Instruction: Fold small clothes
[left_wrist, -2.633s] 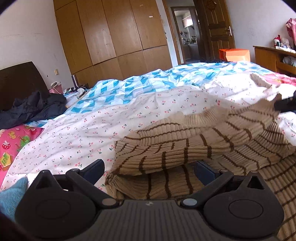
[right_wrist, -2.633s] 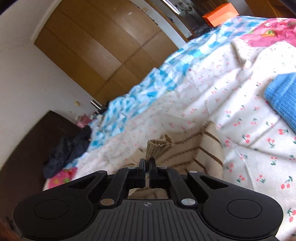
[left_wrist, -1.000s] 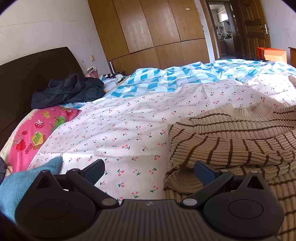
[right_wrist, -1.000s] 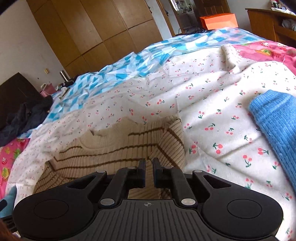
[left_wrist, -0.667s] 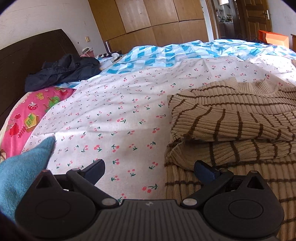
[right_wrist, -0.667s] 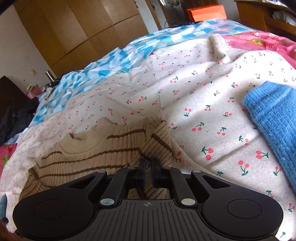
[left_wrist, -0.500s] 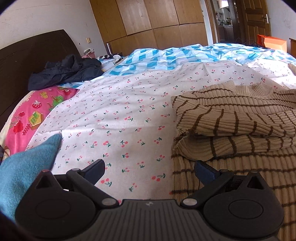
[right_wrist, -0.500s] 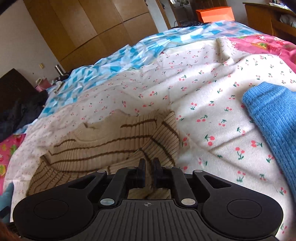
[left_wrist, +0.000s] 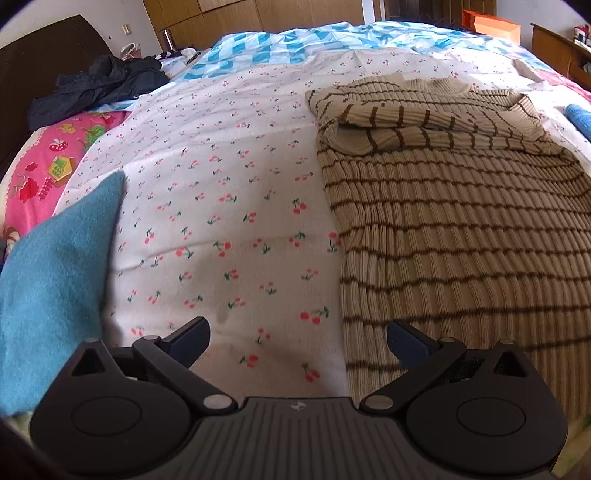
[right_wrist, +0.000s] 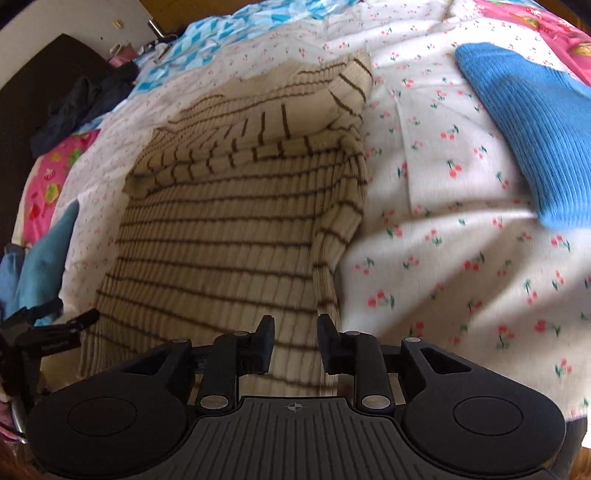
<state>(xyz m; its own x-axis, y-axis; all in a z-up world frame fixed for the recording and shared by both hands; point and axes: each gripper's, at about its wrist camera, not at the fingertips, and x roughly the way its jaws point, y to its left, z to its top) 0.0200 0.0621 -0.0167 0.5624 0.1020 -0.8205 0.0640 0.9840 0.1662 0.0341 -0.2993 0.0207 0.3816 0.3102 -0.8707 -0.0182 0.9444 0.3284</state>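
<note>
Ribbed knit sweater (left_wrist: 454, 229), matt cotton bedsheet (left_wrist: 221, 184)

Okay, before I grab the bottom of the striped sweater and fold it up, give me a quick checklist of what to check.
1. Both sleeves folded in across the chest of the striped sweater: ok.
2. Body below the sleeves lies flat: ok, only mild ripples.
3. Left gripper open and empty: ok; it straddles the sweater's left edge.
4. Right gripper open and empty: ok; its jaws are only partly apart, over the right edge.
5. Hem itself in sight: cannot tell, both gripper bodies hide it.
6. Blue knit and teal cloth clear of the sweater: ok.
</note>
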